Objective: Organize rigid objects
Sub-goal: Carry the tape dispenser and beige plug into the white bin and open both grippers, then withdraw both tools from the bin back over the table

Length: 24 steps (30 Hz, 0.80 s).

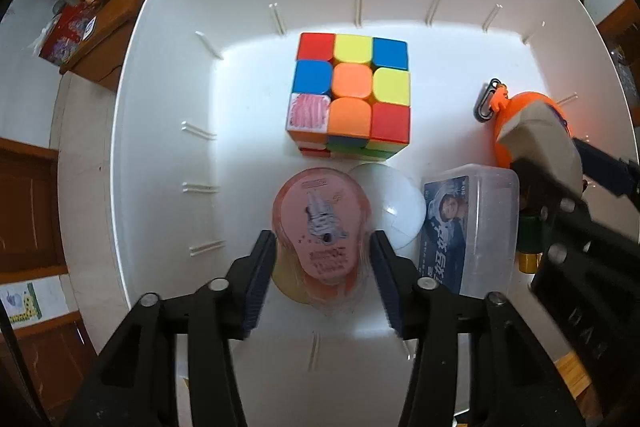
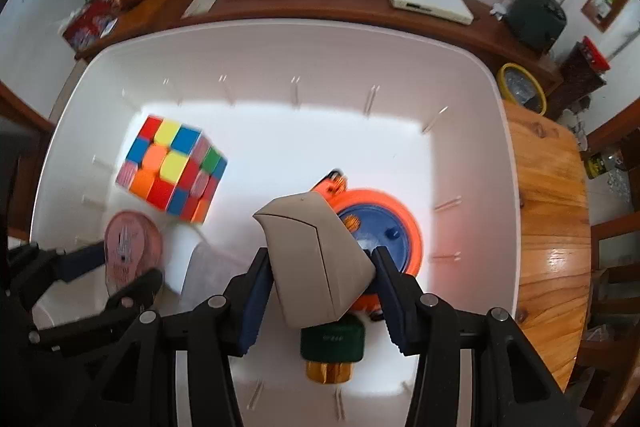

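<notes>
Two hand-held grippers point down into the white bin (image 1: 168, 39). At left, the left hand-held gripper (image 1: 324, 255) brackets the pink round case (image 1: 320, 223), its pads just beside the case's flanks with slight gaps, so it appears released. The Rubik's cube (image 1: 352, 95) lies beyond it. At right, the right hand-held gripper (image 2: 324, 267) clasps the beige wedge-shaped block (image 2: 312, 259), tilted, directly above the orange tape measure (image 2: 384, 223); its long axis runs away from the camera.

Bright light patch on bin floor (image 1: 248, 147); strong fisheye bending at edges; cube (image 2: 172, 173) motion-blurred.
</notes>
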{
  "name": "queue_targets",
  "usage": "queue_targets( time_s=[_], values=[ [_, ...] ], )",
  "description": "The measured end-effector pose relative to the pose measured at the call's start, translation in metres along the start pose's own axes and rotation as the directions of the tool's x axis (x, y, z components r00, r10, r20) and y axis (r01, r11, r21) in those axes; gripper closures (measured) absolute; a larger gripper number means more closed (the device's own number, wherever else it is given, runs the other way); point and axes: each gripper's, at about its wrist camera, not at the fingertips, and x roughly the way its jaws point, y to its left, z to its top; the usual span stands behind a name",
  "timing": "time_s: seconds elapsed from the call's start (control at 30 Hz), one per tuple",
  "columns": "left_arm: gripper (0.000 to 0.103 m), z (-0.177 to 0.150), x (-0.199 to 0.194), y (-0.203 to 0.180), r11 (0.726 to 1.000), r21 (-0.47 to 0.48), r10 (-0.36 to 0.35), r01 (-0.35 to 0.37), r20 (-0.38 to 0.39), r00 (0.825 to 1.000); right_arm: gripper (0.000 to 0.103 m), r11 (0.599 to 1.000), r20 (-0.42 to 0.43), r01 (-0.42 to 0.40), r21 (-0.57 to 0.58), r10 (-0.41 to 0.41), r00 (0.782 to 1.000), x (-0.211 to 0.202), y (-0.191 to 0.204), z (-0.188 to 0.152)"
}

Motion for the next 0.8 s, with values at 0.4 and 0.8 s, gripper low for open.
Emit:
queue_targets(
  time_s=[0.4,0.8],
  values=[
    [0.019,-0.02,-0.036,-0.001,0.999,-0.041,-0.024,0.027,0.056,0.998,0.031,1.0,0.087,0.007,0.014,-0.008,0.996,-0.038,-0.012,-0.019],
    [0.019,-0.057,-0.078,0.002,0.998,-0.062,-0.003,0.011,0.137,0.991,0.031,0.997,0.19,-0.007,0.083,-0.009,0.982,-0.094,-0.032,-0.052]
  ],
)
